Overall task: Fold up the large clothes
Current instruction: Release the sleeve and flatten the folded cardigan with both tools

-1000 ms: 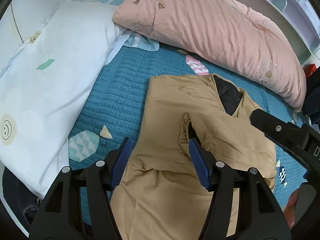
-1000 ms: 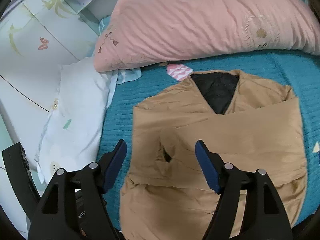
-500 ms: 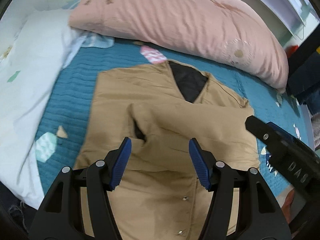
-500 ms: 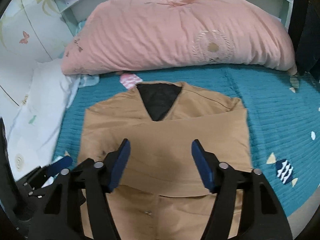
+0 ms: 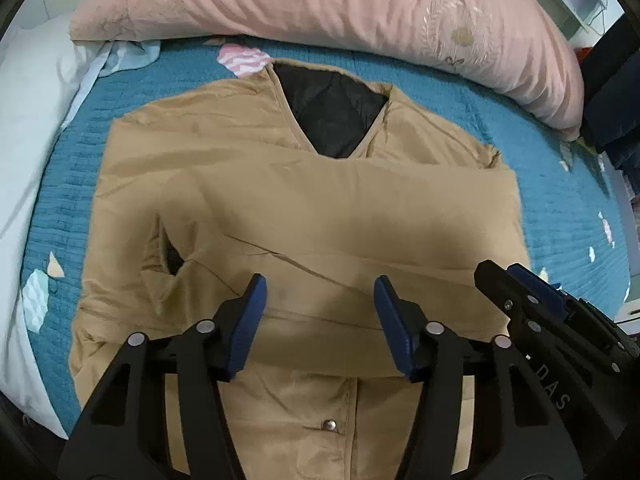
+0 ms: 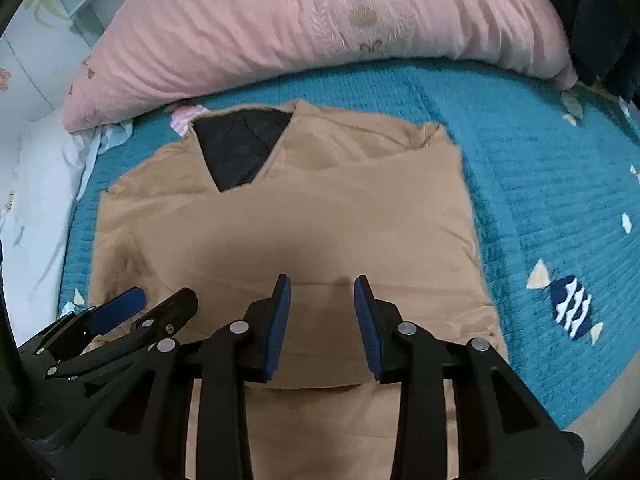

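A tan jacket (image 5: pixel 304 208) with black quilted lining at the neck lies flat on the teal bedspread, both sleeves folded across its chest; it also shows in the right wrist view (image 6: pixel 288 240). My left gripper (image 5: pixel 320 292) is open and empty, hovering over the folded sleeves near the jacket's middle. My right gripper (image 6: pixel 322 292) is open and empty, above the lower edge of the folded sleeve. The right gripper shows at the right edge of the left wrist view (image 5: pixel 532 300); the left gripper shows at lower left of the right wrist view (image 6: pixel 132 312).
A long pink pillow (image 5: pixel 320 8) lies behind the jacket, also in the right wrist view (image 6: pixel 304 20). A white pillow (image 5: pixel 28 128) lies at the left. The teal bedspread (image 6: pixel 540 184) extends right of the jacket. Dark clothing (image 5: pixel 612 92) hangs at far right.
Both grippers have swung right and pulled back toward the jacket's lower half, so the jacket now sits centred. The right gripper's jaws have narrowed. The jacket has not moved.
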A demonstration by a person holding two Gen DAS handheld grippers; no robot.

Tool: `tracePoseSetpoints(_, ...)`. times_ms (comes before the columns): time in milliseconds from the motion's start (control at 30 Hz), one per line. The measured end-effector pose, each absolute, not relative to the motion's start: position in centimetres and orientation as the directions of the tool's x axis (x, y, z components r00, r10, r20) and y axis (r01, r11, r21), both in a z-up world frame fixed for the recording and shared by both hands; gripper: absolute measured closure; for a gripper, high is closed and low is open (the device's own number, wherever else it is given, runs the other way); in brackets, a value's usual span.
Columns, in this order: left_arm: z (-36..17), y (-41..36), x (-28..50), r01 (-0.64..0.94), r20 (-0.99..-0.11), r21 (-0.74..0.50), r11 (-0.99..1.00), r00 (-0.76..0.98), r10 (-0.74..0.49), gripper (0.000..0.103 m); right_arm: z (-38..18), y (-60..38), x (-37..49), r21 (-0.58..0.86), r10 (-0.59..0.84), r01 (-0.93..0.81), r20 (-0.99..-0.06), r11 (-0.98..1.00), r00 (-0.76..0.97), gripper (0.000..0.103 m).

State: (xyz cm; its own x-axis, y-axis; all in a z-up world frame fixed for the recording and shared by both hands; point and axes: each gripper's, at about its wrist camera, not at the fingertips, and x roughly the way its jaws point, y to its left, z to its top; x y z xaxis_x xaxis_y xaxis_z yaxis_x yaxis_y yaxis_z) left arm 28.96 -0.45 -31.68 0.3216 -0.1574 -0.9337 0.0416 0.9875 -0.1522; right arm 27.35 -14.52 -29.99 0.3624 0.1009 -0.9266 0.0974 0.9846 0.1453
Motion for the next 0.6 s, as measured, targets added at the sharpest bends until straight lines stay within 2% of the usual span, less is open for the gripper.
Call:
tracePoseSetpoints(233,-35.8,-0.3,28.9,0.038,-0.952,-0.120,0.992,0.281,-0.126,0.050,-33.9,-13.7,27.2,0.096,0.070,0.069,-0.948,0.993,0.311,0.072)
tracePoseSetpoints(433,-35.9,-0.2,28.5,0.050,-0.949,-0.098,0.994,0.296,-0.108,0.050,-34.1,-13.9,26.7,0.093,0.066,0.073,-0.948,0.993,0.313,0.074)
tracePoseSetpoints(533,-35.6,0.2,28.5,0.042,-0.950,-0.092,0.995,0.297,-0.100,0.056,-34.0,-14.4,26.4,0.085,0.057,0.077,-0.948,0.993,0.312,0.075)
tracePoseSetpoints(600,-35.3,0.9,28.4,0.031,-0.951,-0.093,0.995,0.293,-0.098,0.065,-33.9,-15.6,26.0,0.084,0.050,0.096,-0.951,0.992,0.306,0.075)
